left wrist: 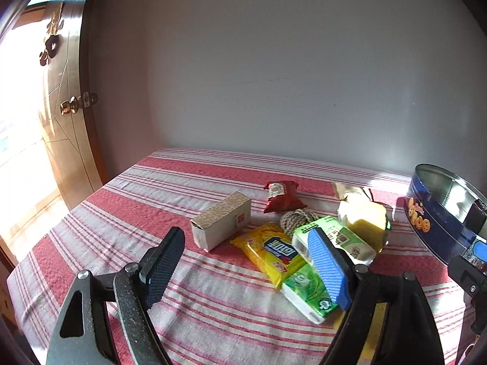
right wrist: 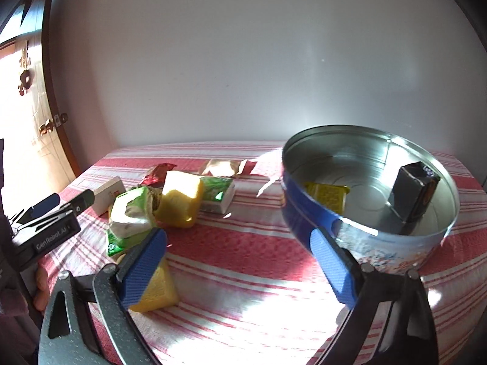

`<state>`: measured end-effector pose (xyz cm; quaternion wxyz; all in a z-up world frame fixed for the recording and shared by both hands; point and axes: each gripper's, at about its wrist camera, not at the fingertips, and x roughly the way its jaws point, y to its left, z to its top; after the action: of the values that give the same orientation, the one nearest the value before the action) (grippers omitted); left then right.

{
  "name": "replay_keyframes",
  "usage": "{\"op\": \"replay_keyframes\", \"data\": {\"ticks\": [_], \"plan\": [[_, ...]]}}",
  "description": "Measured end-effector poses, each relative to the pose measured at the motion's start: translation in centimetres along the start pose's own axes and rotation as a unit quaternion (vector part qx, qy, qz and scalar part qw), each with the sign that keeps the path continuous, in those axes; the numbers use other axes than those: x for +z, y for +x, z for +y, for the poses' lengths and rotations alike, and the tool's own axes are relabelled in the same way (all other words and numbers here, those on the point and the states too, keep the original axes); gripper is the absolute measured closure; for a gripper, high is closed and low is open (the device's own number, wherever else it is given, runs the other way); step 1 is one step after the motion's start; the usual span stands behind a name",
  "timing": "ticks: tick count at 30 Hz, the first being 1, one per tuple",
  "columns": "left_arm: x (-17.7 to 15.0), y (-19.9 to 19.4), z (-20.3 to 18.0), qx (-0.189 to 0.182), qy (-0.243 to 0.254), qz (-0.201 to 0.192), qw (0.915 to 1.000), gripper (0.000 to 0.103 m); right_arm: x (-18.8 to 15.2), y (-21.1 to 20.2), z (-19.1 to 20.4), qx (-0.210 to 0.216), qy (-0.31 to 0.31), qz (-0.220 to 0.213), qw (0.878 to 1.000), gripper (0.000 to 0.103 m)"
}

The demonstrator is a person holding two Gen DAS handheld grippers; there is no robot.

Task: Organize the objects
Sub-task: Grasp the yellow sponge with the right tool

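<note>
My left gripper (left wrist: 246,267) hangs open over the striped cloth with nothing between its fingers. Just ahead of it lie a beige box (left wrist: 222,220), a yellow packet (left wrist: 274,252), a green tissue pack (left wrist: 310,292), a green-white packet (left wrist: 338,240) and a yellow block (left wrist: 365,222). A red snack packet (left wrist: 281,196) lies farther back. My right gripper (right wrist: 239,269) is open and empty in front of the blue cookie tin (right wrist: 304,216). The tin holds a black box (right wrist: 414,191) and a yellow packet (right wrist: 325,194). A yellow wedge (right wrist: 158,289) lies behind its left finger.
The table (left wrist: 213,319) stands against a white wall, with a wooden door (left wrist: 70,121) to the left. A gold packet (right wrist: 222,165) and a woven ball (left wrist: 296,219) lie among the pile. The tin (left wrist: 426,222) stands at the table's right end.
</note>
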<state>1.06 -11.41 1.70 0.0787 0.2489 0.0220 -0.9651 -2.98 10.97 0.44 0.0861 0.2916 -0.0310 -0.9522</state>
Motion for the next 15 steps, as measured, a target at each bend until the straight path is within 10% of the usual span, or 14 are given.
{"op": "replay_keyframes", "data": {"ticks": [12,15], "plan": [[-0.7,1.1,5.0,0.028,-0.011,0.037,0.9989,0.018,-2.1,3.8,8.5,0.052,-0.132,0.11,0.984,0.016],[-1.0,0.9,4.5,0.024,0.005,0.044,0.9987,0.018,-2.6,5.3,9.2,0.05,-0.148,0.147,0.977,0.036]]}}
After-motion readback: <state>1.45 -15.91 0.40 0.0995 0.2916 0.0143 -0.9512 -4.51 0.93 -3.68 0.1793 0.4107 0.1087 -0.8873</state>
